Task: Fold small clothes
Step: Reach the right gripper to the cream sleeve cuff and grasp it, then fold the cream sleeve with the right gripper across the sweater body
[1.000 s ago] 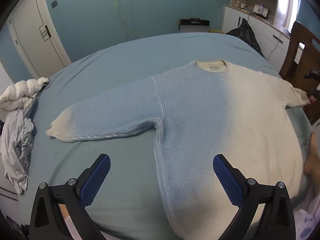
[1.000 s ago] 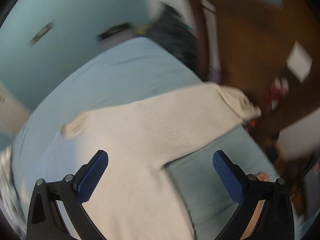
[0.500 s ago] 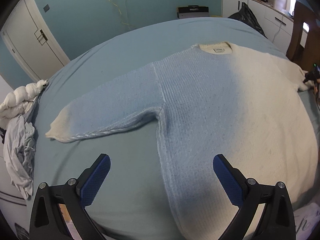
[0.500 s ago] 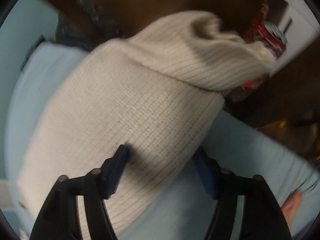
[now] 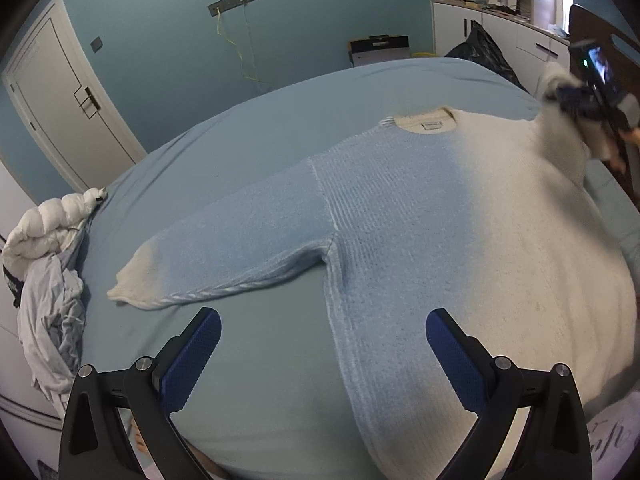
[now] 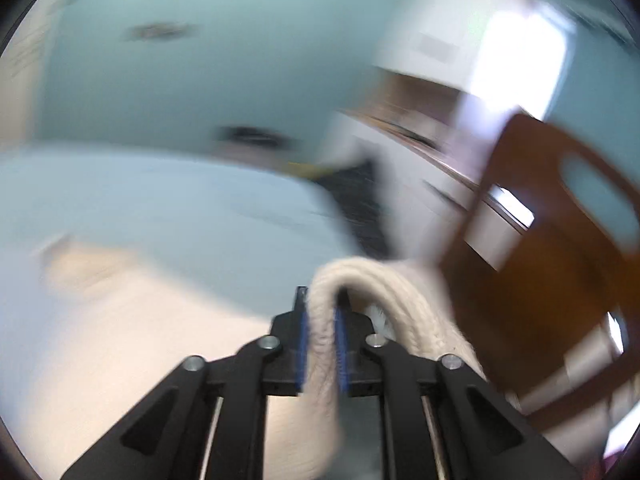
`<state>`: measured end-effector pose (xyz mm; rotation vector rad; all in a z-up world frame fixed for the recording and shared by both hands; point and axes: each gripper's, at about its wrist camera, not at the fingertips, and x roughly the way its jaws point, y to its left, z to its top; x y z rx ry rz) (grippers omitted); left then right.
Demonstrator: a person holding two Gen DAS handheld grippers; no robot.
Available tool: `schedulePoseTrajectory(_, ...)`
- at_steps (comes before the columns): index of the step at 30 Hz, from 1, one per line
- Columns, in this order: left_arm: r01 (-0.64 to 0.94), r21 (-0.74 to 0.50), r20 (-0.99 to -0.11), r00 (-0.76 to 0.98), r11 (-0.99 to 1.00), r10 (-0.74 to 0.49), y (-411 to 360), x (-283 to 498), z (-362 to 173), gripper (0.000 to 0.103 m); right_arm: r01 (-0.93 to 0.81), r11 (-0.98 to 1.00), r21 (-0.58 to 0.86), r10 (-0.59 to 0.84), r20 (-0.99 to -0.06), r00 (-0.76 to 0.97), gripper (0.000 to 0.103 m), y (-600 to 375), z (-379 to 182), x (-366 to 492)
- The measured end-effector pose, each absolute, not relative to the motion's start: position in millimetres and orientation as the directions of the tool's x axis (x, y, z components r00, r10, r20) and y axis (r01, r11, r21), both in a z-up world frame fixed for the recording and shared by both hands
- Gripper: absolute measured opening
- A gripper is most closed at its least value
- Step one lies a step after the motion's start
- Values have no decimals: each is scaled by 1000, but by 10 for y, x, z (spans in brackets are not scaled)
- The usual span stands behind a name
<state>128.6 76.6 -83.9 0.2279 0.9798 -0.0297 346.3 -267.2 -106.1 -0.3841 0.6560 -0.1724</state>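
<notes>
A blue-to-cream knit sweater (image 5: 420, 216) lies flat on the blue bed, collar away from me, its left sleeve (image 5: 224, 256) stretched out to the left. My left gripper (image 5: 322, 344) is open and empty, low over the sweater's left side hem. My right gripper (image 6: 322, 344) is shut on the cream right sleeve cuff (image 6: 356, 280) and holds it lifted; it also shows at the far right of the left wrist view (image 5: 580, 96). The right wrist view is motion-blurred.
A pile of white and grey clothes (image 5: 48, 264) sits at the bed's left edge. A wooden chair (image 6: 552, 248) and white cabinets (image 5: 496, 36) stand to the right of the bed. A black bag (image 5: 484, 52) lies beyond the far corner.
My right gripper closed on the right sleeve cuff and lifted it off the bed. My left gripper stayed open and moved slightly closer to the sweater.
</notes>
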Motion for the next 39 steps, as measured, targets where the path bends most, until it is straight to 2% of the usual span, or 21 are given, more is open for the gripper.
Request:
schedulePoseTrajectory(1,124,171,-825,560,977,73,784,1287,-831,103,-85,925,-371,-182,-629,756,49,-2415,-1132,3403)
schedulePoseTrajectory(2,122,168,-825,561,978,72,787,1283,-825,103,-230,942,-246,-23,-727,686,60,-2155,-1230,3300)
schedulePoseTrajectory(3,119,164,-824,562,979,70,807,1282,-819,103,-277,953,-123,83,-774,627,70,-2079,-1291,3179)
schedulePoseTrajectory(4,115,160,-824,563,980,69,829,1280,-817,103,-284,959,-20,154,-801,579,73,-2055,-1336,3137)
schedulePoseTrajectory(7,107,145,-826,561,984,60,875,1270,-823,103,-199,947,251,316,-837,446,73,-2294,-1429,3158)
schedulePoseTrajectory(9,102,134,-829,557,986,55,907,1273,-830,103,-82,928,365,360,-812,460,73,-2716,-1445,3280)
schedulePoseTrajectory(12,102,136,-825,562,986,56,914,1274,-829,103,146,904,402,280,-814,509,73,-3303,-1483,3299)
schedulePoseTrajectory(14,99,145,-824,562,984,64,906,1277,-837,103,259,843,471,290,-804,519,73,-3675,-1691,3375)
schedulePoseTrajectory(15,101,144,-827,559,984,64,899,1283,-847,103,321,784,532,344,-802,489,73,-3825,-1876,3403)
schedulePoseTrajectory(18,107,147,-829,555,983,64,872,1288,-863,103,387,706,593,451,-798,400,73,-3830,-2269,3489)
schedulePoseTrajectory(21,111,167,-831,550,980,79,845,1309,-904,103,344,742,575,434,-804,407,73,-3663,-2251,3501)
schedulePoseTrajectory(23,112,162,-838,540,980,77,843,1322,-933,103,322,804,500,373,-846,382,69,-3513,-2297,3553)
schedulePoseTrajectory(24,115,159,-840,537,981,73,843,1321,-937,103,318,835,449,319,-866,386,44,-3465,-2298,3621)
schedulePoseTrajectory(25,117,160,-840,538,980,73,844,1317,-934,103,320,857,405,272,-881,387,9,-3431,-2284,3664)
schedulePoseTrajectory(27,119,176,-827,557,977,81,852,1291,-896,103,324,880,346,212,-899,384,6,-3412,-2259,3737)
schedulePoseTrajectory(29,111,186,-816,570,976,91,867,1279,-872,103,327,878,349,196,-887,419,5,-3455,-2137,3738)
schedulePoseTrajectory(32,97,167,-824,561,981,85,879,1307,-858,103,322,876,360,172,-855,490,5,-3572,-1699,3719)
schedulePoseTrajectory(34,90,159,-826,557,983,83,873,1330,-840,103,297,890,345,123,-810,574,5,-3724,-1162,3683)
schedulePoseTrajectory(36,84,160,-822,563,984,85,851,1339,-799,103,265,937,228,-13,-734,679,5,-3748,-550,3614)
schedulePoseTrajectory(39,72,149,-814,575,986,81,846,1335,-728,103,250,960,122,-124,-618,776,5,-3621,290,3521)
